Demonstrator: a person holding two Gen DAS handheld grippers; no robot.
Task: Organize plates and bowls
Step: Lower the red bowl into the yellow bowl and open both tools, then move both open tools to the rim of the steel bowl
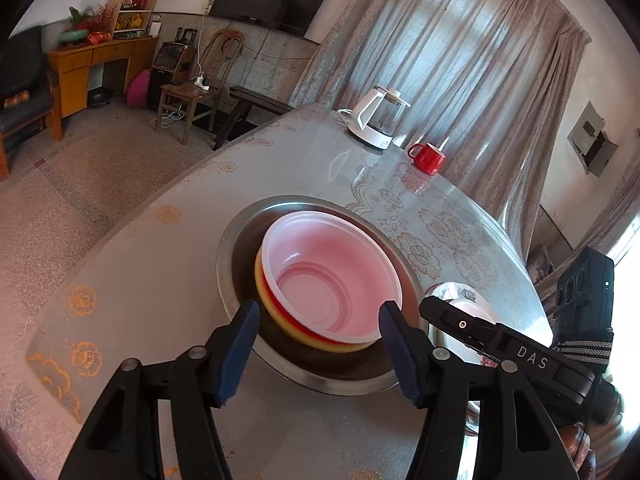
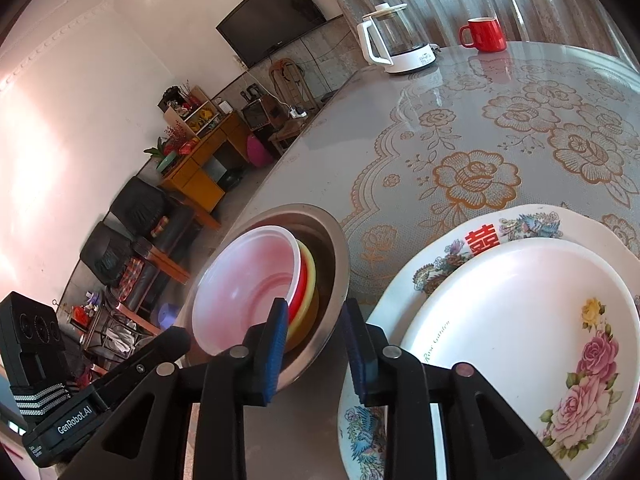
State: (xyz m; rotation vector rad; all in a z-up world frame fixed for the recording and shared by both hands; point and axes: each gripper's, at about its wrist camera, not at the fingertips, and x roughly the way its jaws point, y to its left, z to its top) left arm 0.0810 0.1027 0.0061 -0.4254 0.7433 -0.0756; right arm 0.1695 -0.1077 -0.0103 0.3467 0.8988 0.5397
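A steel basin (image 1: 236,248) holds nested bowls: a pink-white plastic bowl (image 1: 332,272) on top of a red bowl (image 1: 282,312) and a yellow bowl (image 1: 260,276). My left gripper (image 1: 318,354) is open and empty, its fingers on either side of the stack's near rim. In the right wrist view the basin (image 2: 336,248) and the pink-white bowl (image 2: 248,296) are at the left. My right gripper (image 2: 316,350) is open and empty over the basin's near rim. A rose plate (image 2: 520,320) lies on a larger patterned plate (image 2: 432,264) at the right.
A white kettle (image 1: 376,120) and a red mug (image 1: 428,158) stand at the far side of the table, whose lace-patterned cloth (image 2: 480,152) lies under glass. The table edge drops to the floor at the left. The right gripper's body (image 1: 512,352) crosses the plates.
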